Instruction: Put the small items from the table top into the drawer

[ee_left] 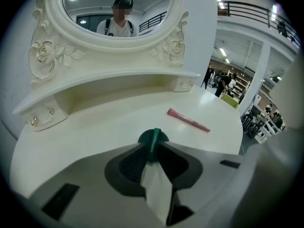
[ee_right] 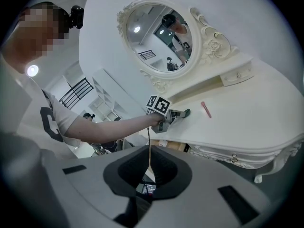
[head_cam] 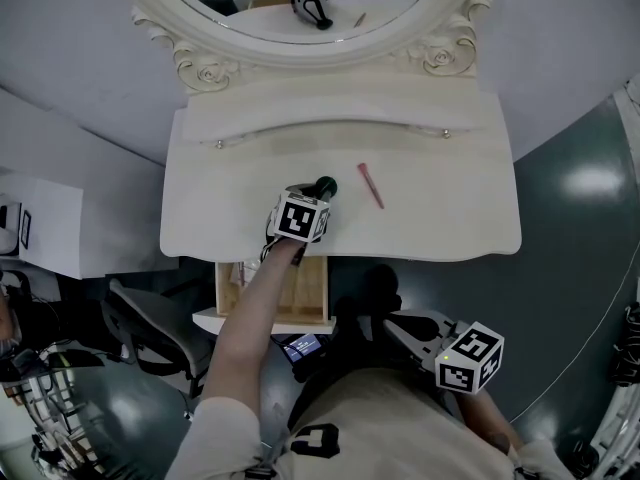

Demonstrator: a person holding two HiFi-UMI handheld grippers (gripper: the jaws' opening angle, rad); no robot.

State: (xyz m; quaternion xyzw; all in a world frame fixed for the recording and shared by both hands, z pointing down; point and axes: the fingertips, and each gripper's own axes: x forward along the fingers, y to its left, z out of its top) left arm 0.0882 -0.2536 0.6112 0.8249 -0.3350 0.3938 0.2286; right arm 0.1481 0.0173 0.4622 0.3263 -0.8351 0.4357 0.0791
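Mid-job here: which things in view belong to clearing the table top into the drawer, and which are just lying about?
Part of the job:
- green item, gripped by the left gripper
- pink stick, lying on the table top
- open drawer, below the table's front edge

Not in play:
- mirror
- grey chair
- right gripper, shut, empty

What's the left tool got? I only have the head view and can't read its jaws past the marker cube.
Observer: The left gripper view shows the left tool closed on a dark green tube, pinching its flat end.
Operator: Right tool carrying anything?
Observer: No. The right gripper view shows the right tool shut, with nothing between its jaws.
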